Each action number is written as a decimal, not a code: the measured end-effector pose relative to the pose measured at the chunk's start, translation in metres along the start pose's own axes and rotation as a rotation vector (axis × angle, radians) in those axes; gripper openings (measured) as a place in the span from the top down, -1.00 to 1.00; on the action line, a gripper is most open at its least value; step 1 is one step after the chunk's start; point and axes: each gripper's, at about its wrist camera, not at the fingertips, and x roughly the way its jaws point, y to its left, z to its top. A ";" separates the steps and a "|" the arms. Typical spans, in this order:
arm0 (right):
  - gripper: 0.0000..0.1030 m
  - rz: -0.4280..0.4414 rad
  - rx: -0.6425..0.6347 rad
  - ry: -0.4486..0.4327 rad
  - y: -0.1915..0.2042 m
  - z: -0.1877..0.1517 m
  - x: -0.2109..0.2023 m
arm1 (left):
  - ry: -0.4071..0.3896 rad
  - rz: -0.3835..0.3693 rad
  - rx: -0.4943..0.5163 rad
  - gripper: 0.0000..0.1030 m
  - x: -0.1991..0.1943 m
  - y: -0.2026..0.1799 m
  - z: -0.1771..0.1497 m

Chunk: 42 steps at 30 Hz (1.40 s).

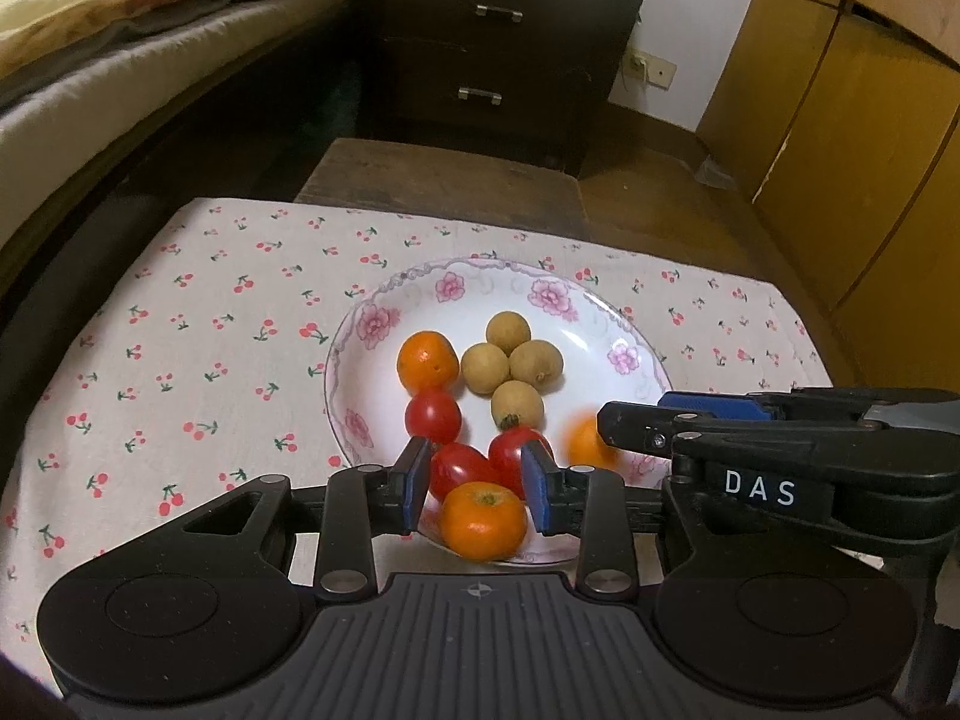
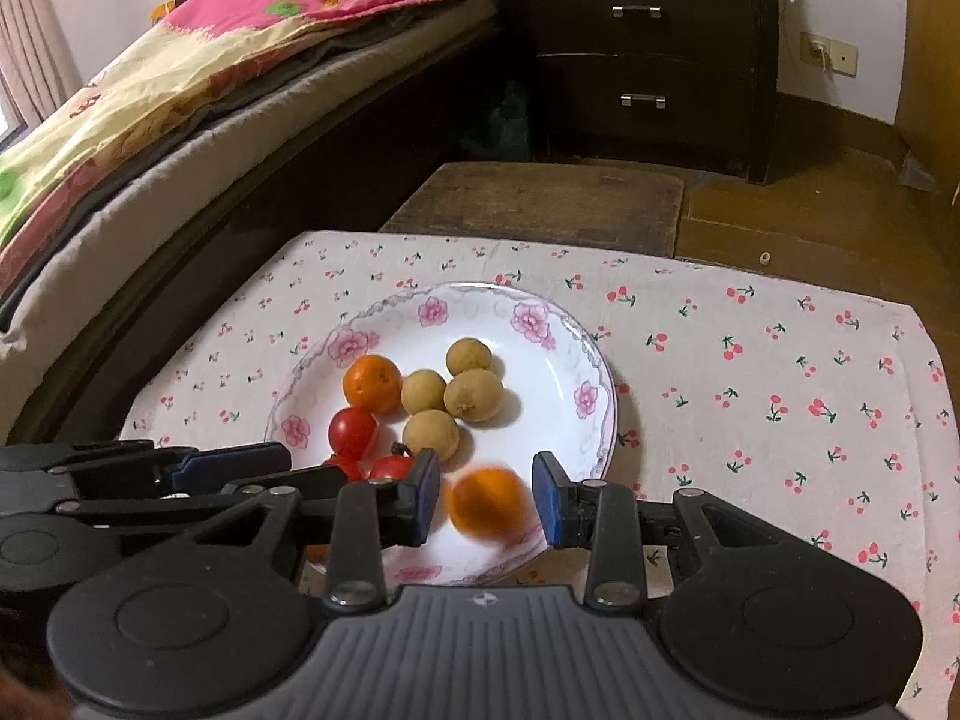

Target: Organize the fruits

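A white flowered plate (image 1: 558, 300) (image 2: 480, 297) holds a far orange (image 1: 427, 360) (image 2: 372, 383), several brown longans (image 1: 510, 360) (image 2: 453, 396) and three cherry tomatoes (image 1: 433, 417) (image 2: 353, 431). My left gripper (image 1: 478, 465) stands open over the plate's near rim. A sharp orange (image 1: 483, 519) lies between its blue pads, with a gap on its left side. My right gripper (image 2: 486, 474) is open too. A blurred orange (image 2: 487, 501) (image 1: 585, 441) sits between its pads, touching neither. The left gripper's fingers (image 2: 234, 462) reach in from the left there.
The plate rests on a cherry-print cloth (image 1: 180, 330) (image 2: 780, 390) over a low table. A bed (image 2: 150, 120) runs along the left, a dark drawer cabinet (image 2: 648, 54) stands behind, a wooden bench (image 2: 540, 198) lies beyond the cloth, and wooden cupboards (image 1: 840, 120) stand at the right.
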 end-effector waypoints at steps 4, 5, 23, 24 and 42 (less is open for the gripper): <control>0.32 -0.002 0.005 -0.006 0.000 0.001 0.000 | -0.004 -0.001 -0.006 0.14 0.000 0.000 0.001; 0.32 -0.003 0.008 -0.008 0.000 0.001 -0.001 | -0.005 -0.001 -0.006 0.14 0.000 0.000 0.001; 0.17 -0.076 0.035 0.005 0.000 -0.028 -0.041 | -0.035 0.090 0.021 -0.26 -0.034 0.000 -0.023; 0.16 -0.078 0.033 0.010 0.002 -0.032 -0.043 | -0.034 0.099 0.027 -0.29 -0.037 -0.001 -0.027; 0.00 -0.078 0.057 0.000 0.029 -0.087 -0.098 | -0.080 0.226 0.069 -0.94 -0.084 -0.015 -0.075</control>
